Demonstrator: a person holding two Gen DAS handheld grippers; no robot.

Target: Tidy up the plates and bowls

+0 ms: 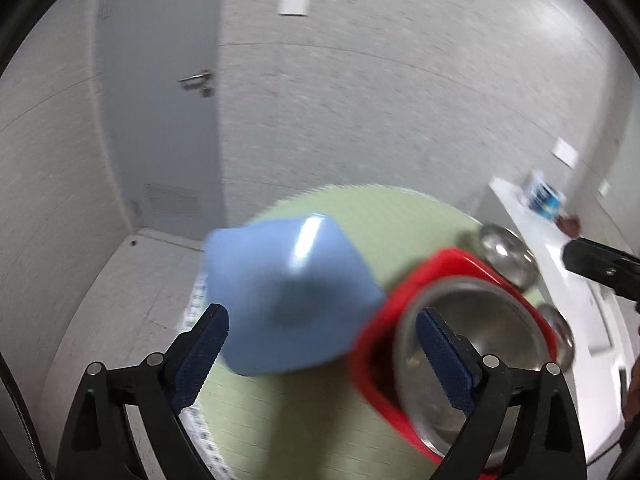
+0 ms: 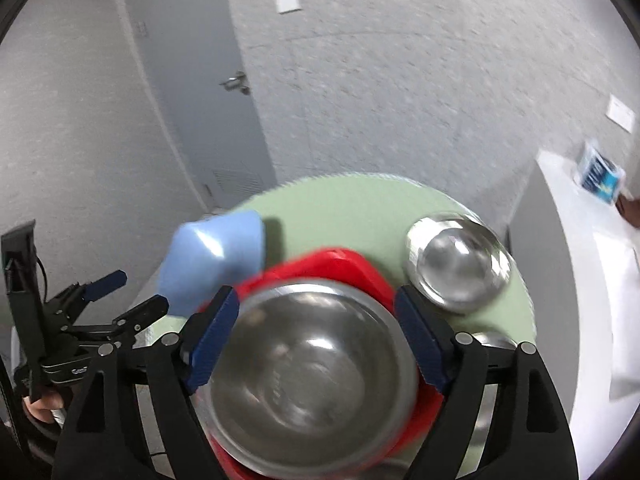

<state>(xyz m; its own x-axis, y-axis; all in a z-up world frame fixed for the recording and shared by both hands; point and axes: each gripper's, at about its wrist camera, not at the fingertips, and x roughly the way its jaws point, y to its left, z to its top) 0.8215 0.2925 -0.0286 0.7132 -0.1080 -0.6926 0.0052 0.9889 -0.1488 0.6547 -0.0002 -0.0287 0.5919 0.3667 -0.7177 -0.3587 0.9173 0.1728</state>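
A light blue bowl lies upside down on a round green table, blurred by motion. My left gripper is open just behind it, not touching. A red square plate holds a large steel bowl. My right gripper is open above that steel bowl on the red plate, fingers on either side. The blue bowl also shows in the right wrist view, with the left gripper beside it.
A small steel bowl sits upside down at the table's right; another steel piece peeks out near my right finger. A white counter with a blue-white container stands to the right. A grey door is behind.
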